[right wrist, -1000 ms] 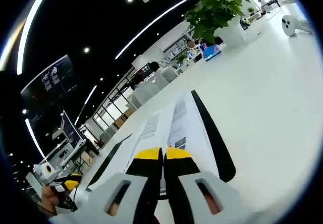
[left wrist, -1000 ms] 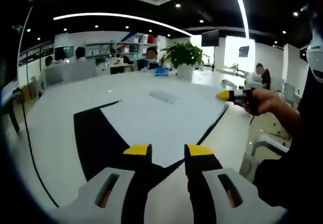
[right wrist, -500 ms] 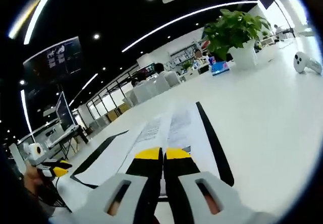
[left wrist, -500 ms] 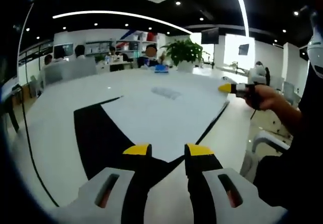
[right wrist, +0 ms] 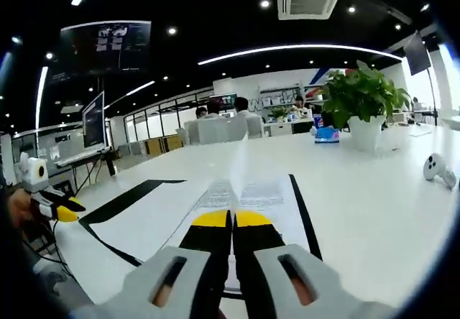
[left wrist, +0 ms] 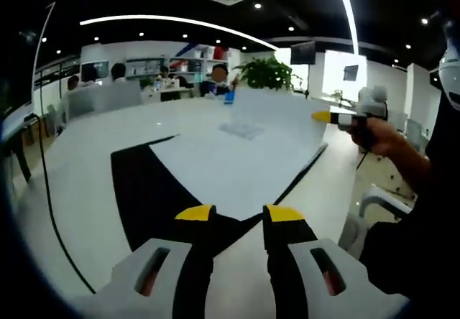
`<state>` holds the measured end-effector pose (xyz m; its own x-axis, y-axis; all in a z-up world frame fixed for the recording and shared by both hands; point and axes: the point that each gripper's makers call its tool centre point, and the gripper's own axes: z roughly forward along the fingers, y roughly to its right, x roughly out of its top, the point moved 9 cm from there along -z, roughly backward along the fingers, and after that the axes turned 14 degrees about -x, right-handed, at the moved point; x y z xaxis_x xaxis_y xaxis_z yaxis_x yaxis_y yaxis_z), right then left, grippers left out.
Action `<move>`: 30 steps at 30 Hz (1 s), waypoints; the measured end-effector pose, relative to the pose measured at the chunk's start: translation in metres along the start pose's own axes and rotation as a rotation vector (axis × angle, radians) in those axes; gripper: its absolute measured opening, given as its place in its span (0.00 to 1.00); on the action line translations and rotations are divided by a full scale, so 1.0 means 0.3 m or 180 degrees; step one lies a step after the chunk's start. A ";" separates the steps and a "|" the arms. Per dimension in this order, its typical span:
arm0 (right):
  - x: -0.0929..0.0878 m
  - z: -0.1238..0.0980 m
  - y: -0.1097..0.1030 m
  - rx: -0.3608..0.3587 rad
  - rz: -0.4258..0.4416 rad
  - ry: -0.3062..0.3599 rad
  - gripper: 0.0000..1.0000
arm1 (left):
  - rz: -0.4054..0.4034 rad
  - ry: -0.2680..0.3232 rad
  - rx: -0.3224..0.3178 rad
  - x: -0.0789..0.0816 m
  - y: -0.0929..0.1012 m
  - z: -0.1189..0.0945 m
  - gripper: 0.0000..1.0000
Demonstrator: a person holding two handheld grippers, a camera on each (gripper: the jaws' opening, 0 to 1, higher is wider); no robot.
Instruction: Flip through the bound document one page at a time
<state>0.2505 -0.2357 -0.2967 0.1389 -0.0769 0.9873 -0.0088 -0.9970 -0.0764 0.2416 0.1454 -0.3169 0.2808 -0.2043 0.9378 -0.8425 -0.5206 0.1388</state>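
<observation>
In the left gripper view the left tongs [left wrist: 241, 213] hang level over the near edge of the white bench [left wrist: 79, 161], jaws parted and holding nothing, just short of the open document [left wrist: 215, 168] with its black cover spread flat. At the right a hand [left wrist: 381, 136] holds the right tongs [left wrist: 323, 117] raised, with a page [left wrist: 277, 114] curling up off the document. In the right gripper view the right tongs [right wrist: 231, 220] are closed on the page [right wrist: 241, 182]; the left tongs [right wrist: 66, 213] sit far left.
</observation>
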 end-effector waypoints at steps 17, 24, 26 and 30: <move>0.019 0.014 -0.105 0.0196 -0.0216 0.0062 0.02 | -0.0044 0.0018 0.0038 -0.023 -0.019 -0.035 0.29; 0.001 0.028 -0.163 0.0356 -0.0219 0.0009 0.02 | -0.0061 0.0043 -0.0015 -0.028 -0.016 -0.031 0.29; -0.003 0.031 -0.185 0.0403 -0.0284 0.0007 0.02 | -0.0075 0.0034 -0.0010 -0.033 -0.019 -0.032 0.29; -0.009 0.038 -0.213 0.0485 -0.0311 -0.0019 0.02 | -0.0096 0.0028 -0.0003 -0.039 -0.023 -0.041 0.29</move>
<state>0.2622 -0.1719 -0.2960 0.1378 0.0208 0.9902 0.1553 -0.9879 -0.0008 0.2385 0.1615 -0.3248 0.3021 -0.1811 0.9359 -0.8341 -0.5256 0.1675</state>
